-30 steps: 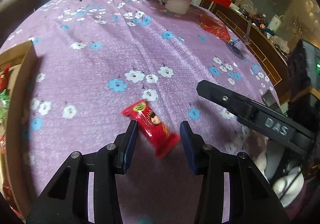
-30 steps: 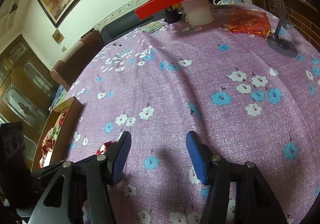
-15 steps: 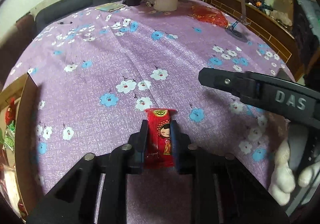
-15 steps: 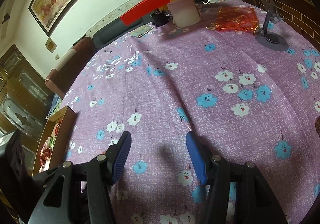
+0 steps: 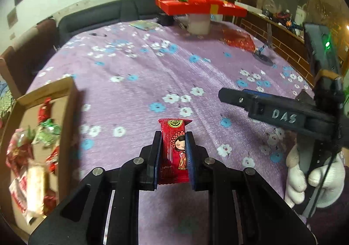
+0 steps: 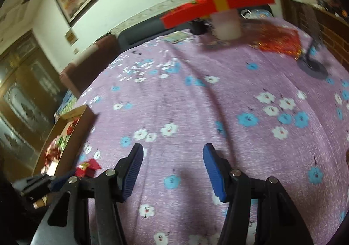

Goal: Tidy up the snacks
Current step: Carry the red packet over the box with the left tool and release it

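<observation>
My left gripper [image 5: 173, 138] is shut on a red snack packet [image 5: 174, 151] with a cartoon girl on it and holds it above the purple flowered tablecloth [image 5: 135, 83]. A cardboard box [image 5: 67, 100] holding several wrapped snacks lies to its left. My right gripper [image 6: 173, 153] is open and empty above the cloth; it shows at the right of the left wrist view [image 5: 231, 95]. The held packet [image 6: 87, 167] and the box [image 6: 80, 120] also show at the left of the right wrist view.
A long red box [image 5: 200, 6] rests on a white cup [image 5: 199, 23] at the far side. A red foil bag [image 5: 238, 39] and a small stand [image 5: 265, 55] lie at the far right. A dark sofa [image 5: 91, 18] runs behind the table.
My left gripper has closed on the red packet, lifted it and swung left, bringing the cardboard box into view. My right gripper stays open and has shifted slightly.
</observation>
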`<state>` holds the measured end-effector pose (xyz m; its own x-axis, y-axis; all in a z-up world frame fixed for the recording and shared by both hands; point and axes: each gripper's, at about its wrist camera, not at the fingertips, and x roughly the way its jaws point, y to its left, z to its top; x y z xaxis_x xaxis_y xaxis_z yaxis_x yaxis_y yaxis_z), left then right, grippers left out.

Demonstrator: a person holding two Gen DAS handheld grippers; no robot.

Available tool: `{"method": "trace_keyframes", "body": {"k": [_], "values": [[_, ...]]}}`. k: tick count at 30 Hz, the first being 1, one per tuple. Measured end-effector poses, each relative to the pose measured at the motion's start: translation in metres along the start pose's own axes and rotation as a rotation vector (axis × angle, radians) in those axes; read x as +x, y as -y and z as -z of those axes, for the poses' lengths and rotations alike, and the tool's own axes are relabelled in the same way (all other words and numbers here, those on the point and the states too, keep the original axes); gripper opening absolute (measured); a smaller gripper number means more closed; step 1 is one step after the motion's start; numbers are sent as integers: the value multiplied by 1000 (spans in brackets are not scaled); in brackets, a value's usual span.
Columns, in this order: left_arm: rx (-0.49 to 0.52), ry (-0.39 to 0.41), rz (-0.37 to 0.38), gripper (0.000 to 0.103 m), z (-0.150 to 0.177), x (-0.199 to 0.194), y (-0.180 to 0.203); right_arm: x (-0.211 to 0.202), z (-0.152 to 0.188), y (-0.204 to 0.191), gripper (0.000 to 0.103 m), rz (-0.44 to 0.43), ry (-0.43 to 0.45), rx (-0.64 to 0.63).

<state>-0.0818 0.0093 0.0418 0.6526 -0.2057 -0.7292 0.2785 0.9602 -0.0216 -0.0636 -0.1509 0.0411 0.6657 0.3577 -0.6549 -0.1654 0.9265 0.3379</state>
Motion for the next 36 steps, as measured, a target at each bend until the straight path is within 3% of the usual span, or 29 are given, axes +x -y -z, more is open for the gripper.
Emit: {"method": "trace_keyframes", "body": {"k": [27, 36], "values": [[-213, 111, -94, 20, 44, -82, -95, 5, 7, -19, 60, 133, 5, -99], [-244, 128, -122, 20, 52, -91, -109, -8, 33, -98, 60, -39, -37, -213]]}}
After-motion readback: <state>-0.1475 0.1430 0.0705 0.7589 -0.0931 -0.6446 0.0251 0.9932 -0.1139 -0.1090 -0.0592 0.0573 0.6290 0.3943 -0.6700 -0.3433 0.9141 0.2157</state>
